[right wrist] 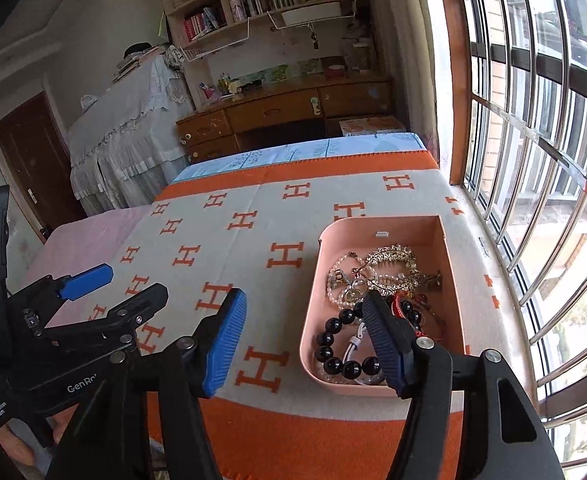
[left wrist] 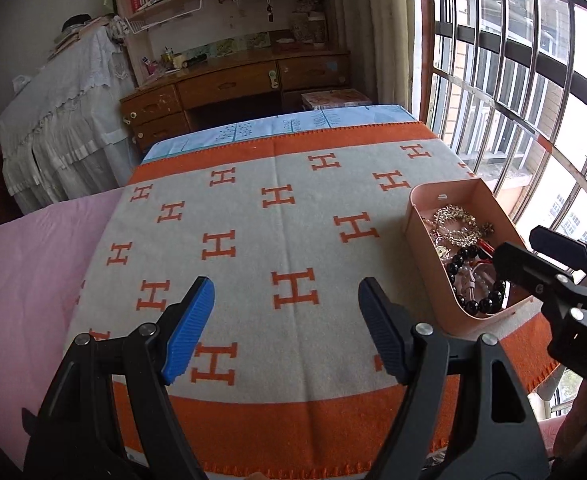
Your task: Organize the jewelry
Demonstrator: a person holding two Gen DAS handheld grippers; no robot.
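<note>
Right gripper (right wrist: 303, 344): jaws spread, nothing pinched, held above the near edge of the tray (right wrist: 309, 344). Left gripper (left wrist: 285, 328): jaws spread, nothing held, over the blanket (left wrist: 253, 240). Jewelry (right wrist: 377, 280): beads, pearls and gilt pieces heaped in the pink tray, set on the blanket beside the window (right wrist: 533, 120).

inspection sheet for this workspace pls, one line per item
Surface: orange and grey blanket on a bed, flat.
Job's things: pink tray near the window, holding a black bead bracelet, pearl strands, gold pieces.
Clutter: nothing seen on the blanket.
Grippers: left hand-held gripper open, empty; right hand-held gripper open, empty, over the tray's near edge.
Cables: white cord in the tray.
Surroundings: wooden desk, bookshelf, barred window.
</note>
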